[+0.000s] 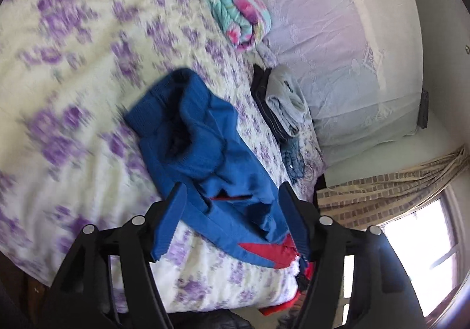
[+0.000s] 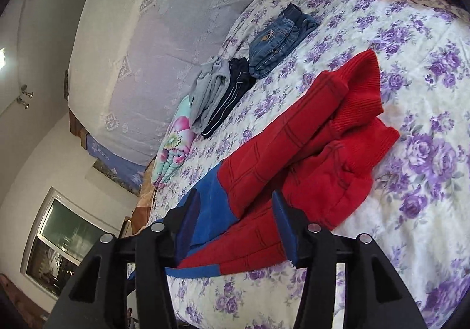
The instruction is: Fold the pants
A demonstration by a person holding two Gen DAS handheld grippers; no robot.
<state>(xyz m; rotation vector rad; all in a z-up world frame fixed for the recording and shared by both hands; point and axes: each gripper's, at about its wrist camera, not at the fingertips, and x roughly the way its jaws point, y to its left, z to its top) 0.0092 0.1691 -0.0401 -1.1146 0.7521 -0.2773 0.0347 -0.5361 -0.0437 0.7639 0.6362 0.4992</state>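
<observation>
Left hand-held gripper [image 1: 232,220]: jaws parted about halfway over the blue leg of the pants [image 1: 205,135] – pads clear of the cloth. Right hand-held gripper [image 2: 235,226]: likewise parted, straddling the red leg, gripping nothing. Pants lie crumpled on the bed [image 2: 411,111].

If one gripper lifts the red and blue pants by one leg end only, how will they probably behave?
The pants will probably droop and unfold: they already lie rumpled on the bed. The thick ribbed knit looks rather heavy for its size, so the free leg may drag. The rough fabric should not slip easily.
</observation>
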